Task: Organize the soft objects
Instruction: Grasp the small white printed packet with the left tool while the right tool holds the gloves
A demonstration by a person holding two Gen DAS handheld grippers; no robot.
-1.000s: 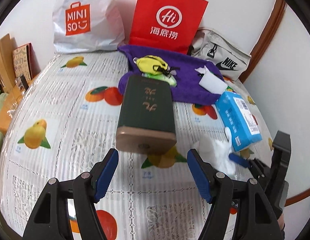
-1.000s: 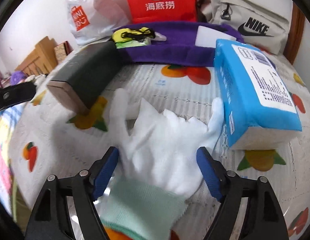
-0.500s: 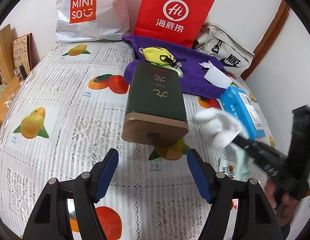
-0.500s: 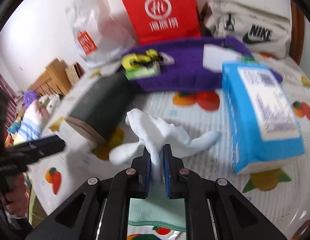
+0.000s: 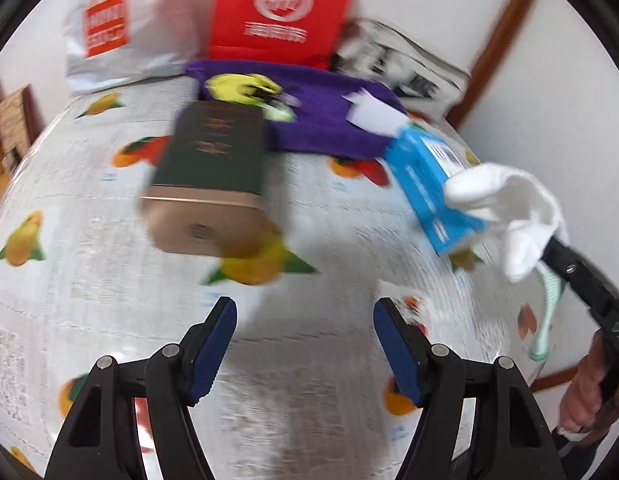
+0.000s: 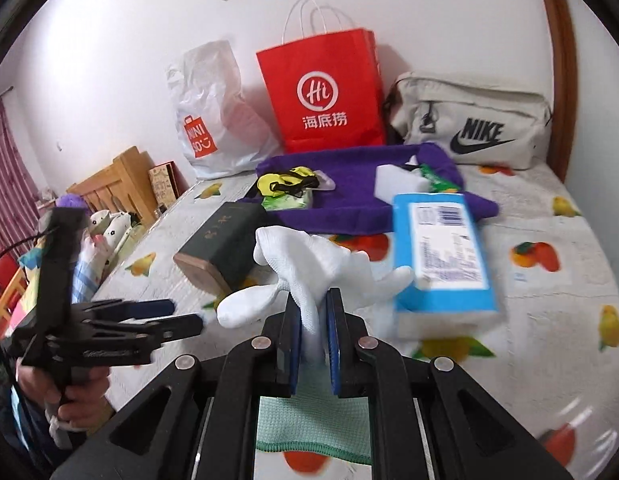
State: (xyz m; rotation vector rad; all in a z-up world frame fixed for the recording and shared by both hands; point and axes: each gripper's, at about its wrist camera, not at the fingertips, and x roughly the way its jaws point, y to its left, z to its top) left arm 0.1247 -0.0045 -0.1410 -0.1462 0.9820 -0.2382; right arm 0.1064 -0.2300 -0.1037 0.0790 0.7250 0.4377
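My right gripper (image 6: 313, 300) is shut on a white glove (image 6: 309, 260) with a mint-green cuff and holds it lifted above the bed; the glove also shows in the left wrist view (image 5: 509, 208). My left gripper (image 5: 305, 328) is open and empty, low over the fruit-print bedcover (image 5: 89, 240). A purple cloth (image 6: 349, 184) lies further back with a yellow pouch (image 6: 285, 180) and a white packet (image 6: 397, 180) on it. The left gripper also shows in the right wrist view (image 6: 165, 316).
A dark green box (image 5: 213, 168) lies in front of the left gripper. A blue tissue pack (image 6: 441, 248) lies at the right. A red paper bag (image 6: 321, 92), a white Miniso bag (image 6: 213, 120) and a grey Nike bag (image 6: 473, 124) stand against the wall.
My right gripper closed on the white glove and lifted it off the bed, up and to the right. My left gripper has shifted; its view is motion-blurred.
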